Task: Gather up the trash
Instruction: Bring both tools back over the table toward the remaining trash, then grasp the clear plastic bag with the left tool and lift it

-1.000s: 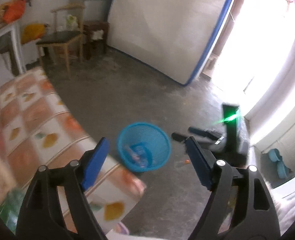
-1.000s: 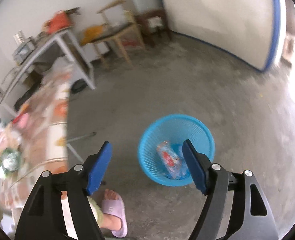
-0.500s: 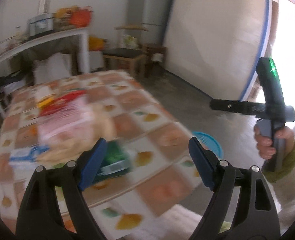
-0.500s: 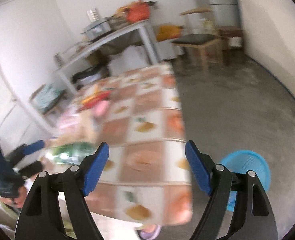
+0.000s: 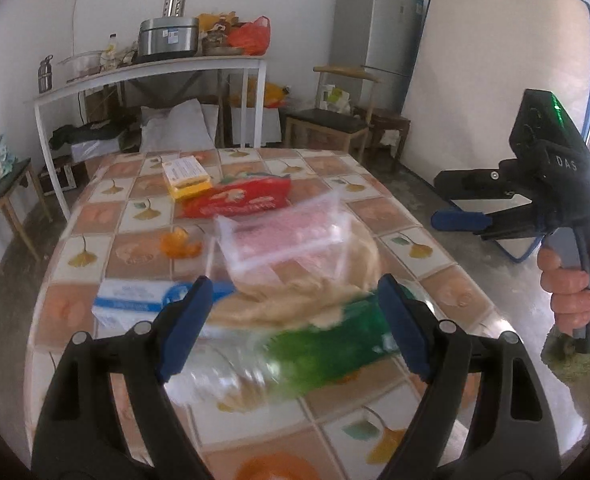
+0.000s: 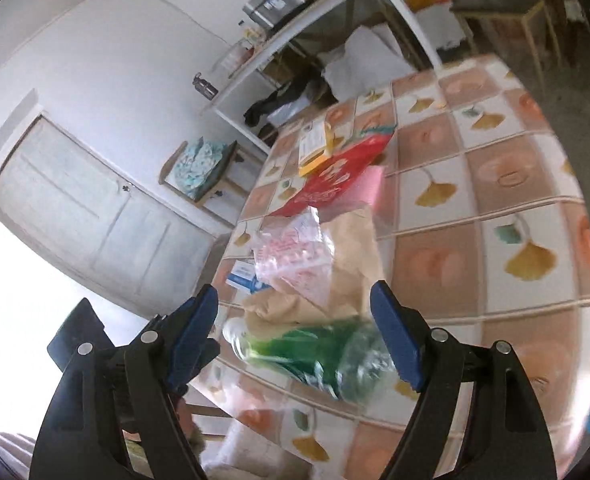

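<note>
Both grippers hang over the near end of the table [image 5: 411,216], whose tiled cloth shows ginkgo leaves. The left gripper [image 5: 291,326] has its blue pads spread wide with nothing pressed between them; the right gripper [image 6: 295,332] is just as wide and bare. The trash lies heaped along the table's left half, toward the near edge. A green-labelled plastic bottle [image 5: 327,344] lies on its side closest to the grippers, blurred, with brown paper [image 5: 295,300] just behind it and a clear bag with pink print [image 5: 283,236] on top of that. Farther back sit a red wrapper [image 5: 239,200] and a yellow box [image 5: 185,178]; a blue-and-white pack [image 5: 135,300] lies at the left edge, and an orange scrap [image 5: 179,244] beside the pile. The table's right half is bare cloth out to the rim. Beyond that rim is open concrete floor [image 5: 475,256], where a hand [image 5: 571,292] grips the right tool's handle.
</note>
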A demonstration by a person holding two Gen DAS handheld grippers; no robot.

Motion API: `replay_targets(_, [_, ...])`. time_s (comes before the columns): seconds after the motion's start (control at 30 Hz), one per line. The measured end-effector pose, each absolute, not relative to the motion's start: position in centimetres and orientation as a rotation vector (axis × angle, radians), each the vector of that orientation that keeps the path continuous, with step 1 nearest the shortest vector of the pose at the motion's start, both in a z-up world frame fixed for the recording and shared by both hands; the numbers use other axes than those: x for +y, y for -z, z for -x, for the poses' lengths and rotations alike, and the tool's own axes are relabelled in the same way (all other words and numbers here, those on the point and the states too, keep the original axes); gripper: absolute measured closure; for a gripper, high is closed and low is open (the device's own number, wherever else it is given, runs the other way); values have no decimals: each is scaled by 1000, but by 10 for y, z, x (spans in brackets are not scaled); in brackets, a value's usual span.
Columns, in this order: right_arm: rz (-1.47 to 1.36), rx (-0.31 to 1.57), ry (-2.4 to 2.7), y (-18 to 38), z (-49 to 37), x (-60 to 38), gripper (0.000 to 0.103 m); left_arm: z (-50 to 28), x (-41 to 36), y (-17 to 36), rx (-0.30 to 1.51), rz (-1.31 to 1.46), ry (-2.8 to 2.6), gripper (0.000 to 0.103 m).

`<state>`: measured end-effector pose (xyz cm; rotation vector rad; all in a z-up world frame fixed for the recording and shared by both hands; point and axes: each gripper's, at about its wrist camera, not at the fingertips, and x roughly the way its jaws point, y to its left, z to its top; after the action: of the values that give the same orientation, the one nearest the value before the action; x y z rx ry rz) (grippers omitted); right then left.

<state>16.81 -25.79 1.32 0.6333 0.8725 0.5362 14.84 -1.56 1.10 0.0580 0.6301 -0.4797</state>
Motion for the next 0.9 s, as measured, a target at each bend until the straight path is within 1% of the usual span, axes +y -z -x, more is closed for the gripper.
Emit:
replay_targets(0.07, [-662, 892, -547, -12, -180, -253, 27, -160, -16, -13, 620, -95, 489, 23])
replay_targets(0.1, [-676, 901, -551, -11, -185, -252, 27, -166, -17, -15, 613, -127, 502, 21])
replay_targets(0.3, [-728, 926, -544, -4, -208, -247, 27, -191, -36, -21, 593, -309, 609, 16])
replay_targets(0.57, [-749, 915, -508, 8, -212, -263, 27, -229, -78, 2, 659, -627, 748, 15])
replay_targets(0.8, [-784, 926, -498, 24, -213, -278, 27, -243, -94, 26, 744, -768, 781, 15])
replay_targets(0.9, [-796, 932, -503, 31, -215, -279, 27, -241, -97, 29, 749, -800, 786, 16])
